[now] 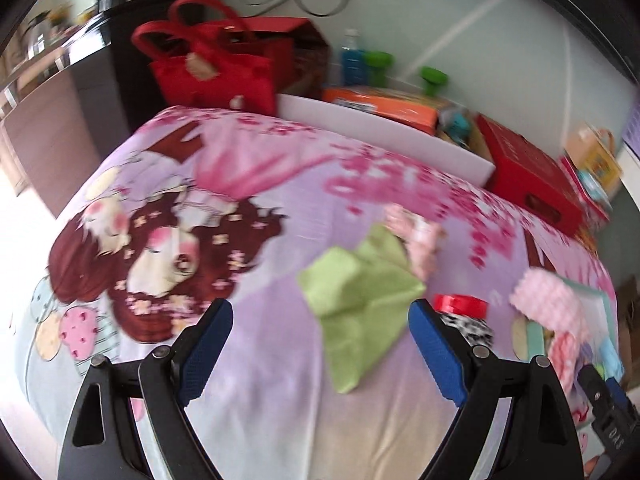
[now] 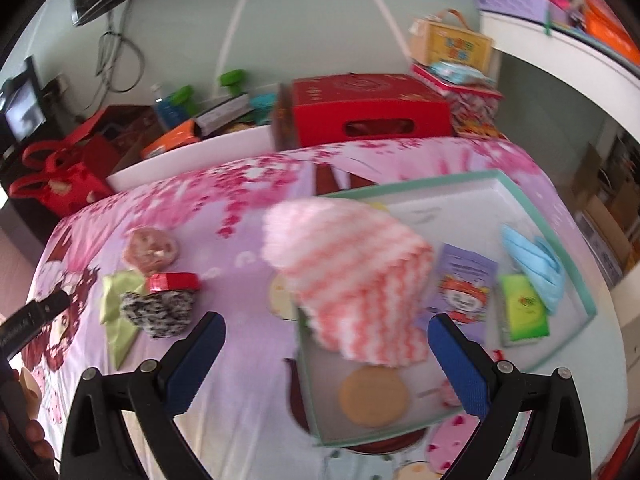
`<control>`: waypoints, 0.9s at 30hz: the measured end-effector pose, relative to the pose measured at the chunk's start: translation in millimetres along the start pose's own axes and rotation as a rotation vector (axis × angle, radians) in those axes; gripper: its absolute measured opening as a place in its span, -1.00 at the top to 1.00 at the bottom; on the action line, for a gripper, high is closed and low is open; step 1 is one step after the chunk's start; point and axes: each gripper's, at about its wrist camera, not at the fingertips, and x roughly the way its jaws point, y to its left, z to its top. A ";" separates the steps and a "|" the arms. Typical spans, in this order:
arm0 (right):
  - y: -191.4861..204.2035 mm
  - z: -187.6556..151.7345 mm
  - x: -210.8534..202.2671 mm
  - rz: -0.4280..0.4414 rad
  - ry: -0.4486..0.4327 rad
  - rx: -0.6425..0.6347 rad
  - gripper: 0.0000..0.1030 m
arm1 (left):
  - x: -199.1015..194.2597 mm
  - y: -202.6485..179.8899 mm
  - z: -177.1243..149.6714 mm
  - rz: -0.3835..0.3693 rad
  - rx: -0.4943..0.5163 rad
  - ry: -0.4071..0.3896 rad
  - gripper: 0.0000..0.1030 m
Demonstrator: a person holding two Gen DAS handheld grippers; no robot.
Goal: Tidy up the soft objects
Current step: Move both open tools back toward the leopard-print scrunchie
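A green cloth (image 1: 360,296) lies crumpled on the pink cartoon bedspread (image 1: 248,216), just ahead of my open, empty left gripper (image 1: 320,322). It also shows in the right wrist view (image 2: 118,304). A pink-and-white fluffy towel (image 2: 352,276) hangs over the near-left rim of a shallow mint-edged white box (image 2: 576,264), ahead of my open, empty right gripper (image 2: 326,334). In the box lie a blue cloth (image 2: 534,264), a green pack (image 2: 522,306), a purple pack (image 2: 466,284) and a tan round pad (image 2: 374,396).
A speckled jar with a red lid (image 2: 164,304) and a pink round item (image 2: 150,250) sit on the bed's left. A red box (image 2: 368,108), a red bag (image 1: 208,64), a white bin (image 1: 384,136) and cartons line the far edge against the wall.
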 end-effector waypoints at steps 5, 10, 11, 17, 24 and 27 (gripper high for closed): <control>30.2 0.5 5.0 0.048 0.010 -0.046 -0.99 | -2.3 21.5 3.6 0.008 -0.053 -0.007 -0.74; 55.4 -1.2 10.2 0.099 0.006 -0.070 -0.99 | 1.9 27.6 4.9 -0.007 -0.068 -0.005 -0.74; 59.7 -1.6 11.6 0.115 0.004 -0.073 -0.99 | 3.6 28.5 4.8 -0.017 -0.071 -0.001 -0.74; 88.5 -6.0 27.0 0.173 0.007 -0.115 -0.99 | 26.9 34.2 4.0 -0.107 -0.132 0.047 -0.74; 107.0 -9.8 47.0 0.214 0.022 -0.136 -0.99 | 53.8 36.6 1.7 -0.090 -0.154 0.059 -0.75; 108.2 -10.5 54.8 0.220 0.039 -0.121 -0.99 | 66.3 37.9 0.3 -0.075 -0.166 0.067 -0.87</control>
